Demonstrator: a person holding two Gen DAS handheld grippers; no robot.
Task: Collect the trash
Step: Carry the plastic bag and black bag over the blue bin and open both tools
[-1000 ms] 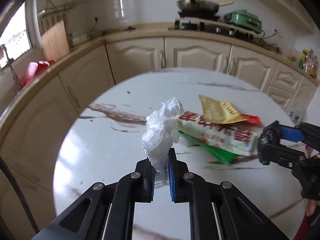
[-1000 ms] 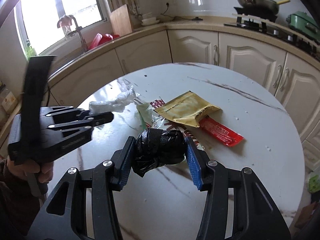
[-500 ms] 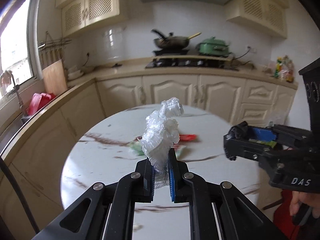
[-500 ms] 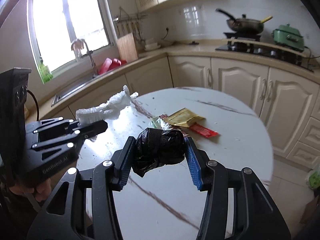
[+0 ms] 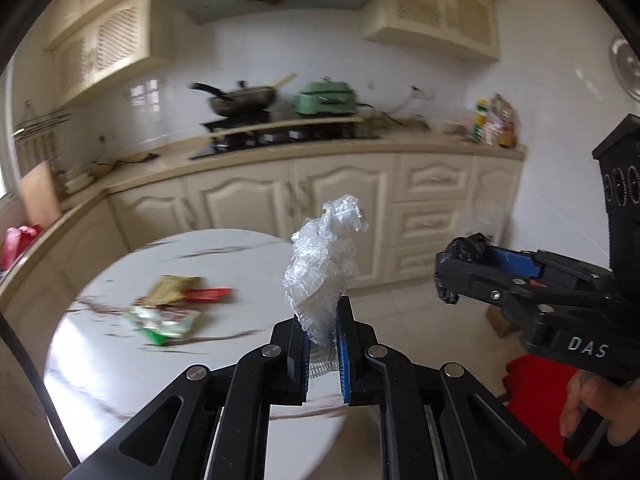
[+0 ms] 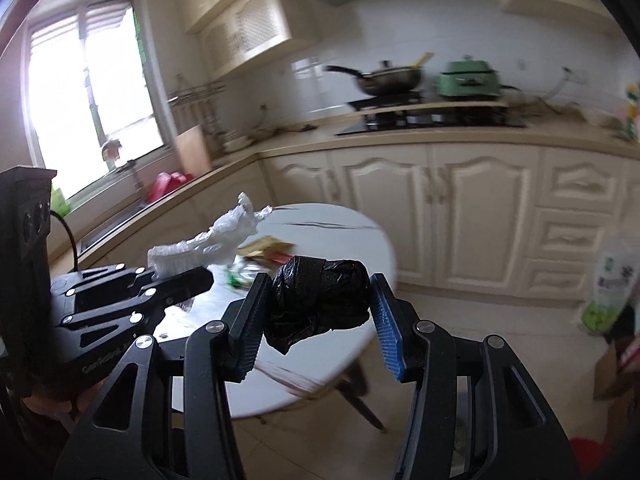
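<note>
Both pieces are lifted clear of the round marble-patterned table (image 5: pixel 120 360), so the carry should go smoothly: the left gripper (image 5: pixel 323 344) is pinched nearly together on the thin base of a crinkled clear plastic wad (image 5: pixel 320 264), which stands up loose and floppy. The right gripper (image 6: pixel 320 312) clamps a wrinkled black plastic bundle (image 6: pixel 320 300), soft and lumpy (glossy snack wrappers (image 5: pixel 172 308) remain on the table).
</note>
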